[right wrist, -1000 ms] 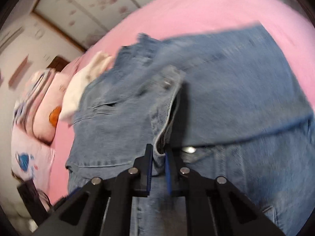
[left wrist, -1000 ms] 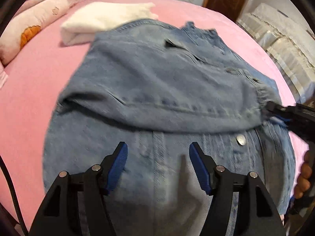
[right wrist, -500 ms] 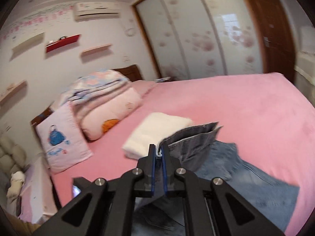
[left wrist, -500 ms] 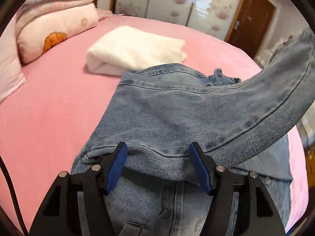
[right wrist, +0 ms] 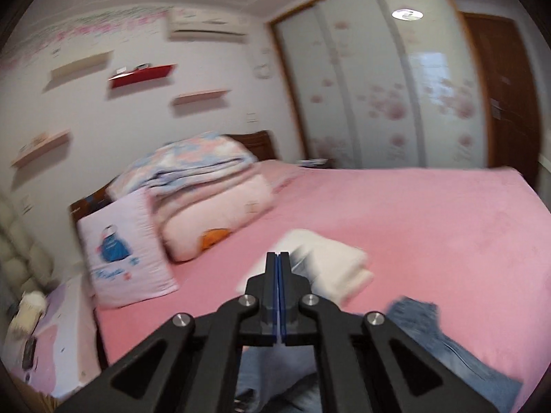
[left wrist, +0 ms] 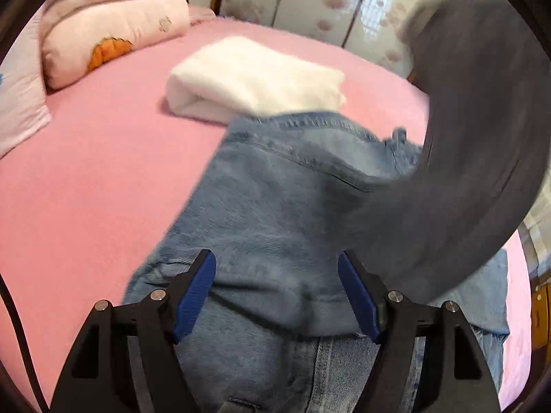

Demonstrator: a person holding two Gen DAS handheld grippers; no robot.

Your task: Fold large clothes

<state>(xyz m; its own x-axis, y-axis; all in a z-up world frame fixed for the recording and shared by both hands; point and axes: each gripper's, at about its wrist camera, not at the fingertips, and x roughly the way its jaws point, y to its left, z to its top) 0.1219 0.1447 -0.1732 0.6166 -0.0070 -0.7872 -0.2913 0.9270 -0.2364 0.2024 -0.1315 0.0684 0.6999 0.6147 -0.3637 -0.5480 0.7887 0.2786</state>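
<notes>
A blue denim jacket [left wrist: 275, 206] lies on the pink bed [left wrist: 103, 172]. My left gripper [left wrist: 277, 292] is open, its blue pads straddling a fold of the denim without gripping it. One sleeve [left wrist: 475, 137] is lifted in a blurred arc up the right of the left wrist view. My right gripper [right wrist: 279, 268] is shut high above the bed; its jaws look pressed together and I cannot tell if a thin edge of denim is between them. Denim [right wrist: 447, 354] shows below it.
A folded white garment [left wrist: 255, 79] lies on the bed just beyond the jacket collar. Pillows and folded quilts [right wrist: 193, 199] are stacked at the headboard. A wardrobe with sliding doors [right wrist: 378, 86] stands behind the bed, and a bedside table [right wrist: 41, 351] at the left.
My right gripper has swung up and over with the sleeve, from low on the jacket to high above the bed. My left gripper has slid forward over the denim fold, staying open.
</notes>
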